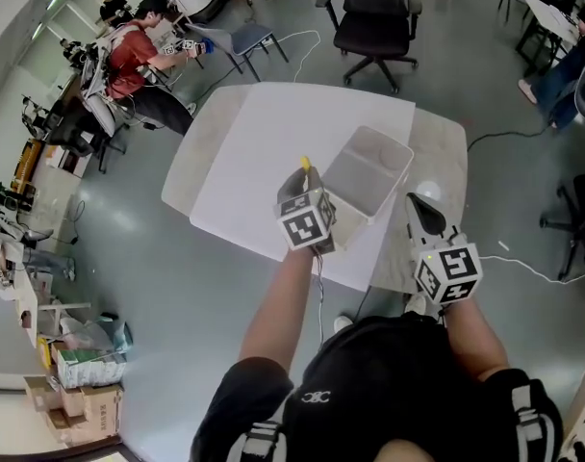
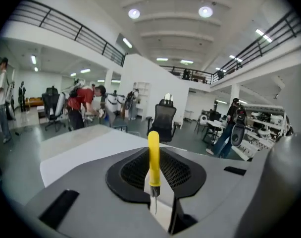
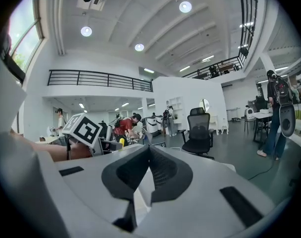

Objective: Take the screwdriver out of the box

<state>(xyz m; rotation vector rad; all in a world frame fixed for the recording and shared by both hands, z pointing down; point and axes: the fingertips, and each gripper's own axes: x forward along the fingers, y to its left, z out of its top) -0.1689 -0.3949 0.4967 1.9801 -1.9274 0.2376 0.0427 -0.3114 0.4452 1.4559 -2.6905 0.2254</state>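
Step in hand: extraction, judged nearly complete. The left gripper [image 1: 303, 177] pinches the screwdriver [image 2: 153, 158] between its pads, yellow handle pointing up and the metal tip down in the grip. In the head view the tool sits just left of the box [image 1: 369, 171], outside its walls and above the table.

The right gripper [image 1: 421, 206] is just right of the box, near its front corner. Its jaws are pressed together at the tips with nothing between them.

The box itself is clear plastic, open-topped, and looks empty.

Next move, by my reading: carry the screwdriver clear of the box and set it down on open surface to the left. That calls for a steady pinch, since the hold looks to be on the thin metal end.

Surface: white sheet [image 1: 273, 152] under the box, laid over a pale tabletop [image 1: 443, 147] with rounded corners.

Room: open hall with a grey floor [image 1: 177, 287]. An office chair [image 1: 374, 17] stands beyond the box and a person in a red top [image 1: 129, 56] works far to its left.
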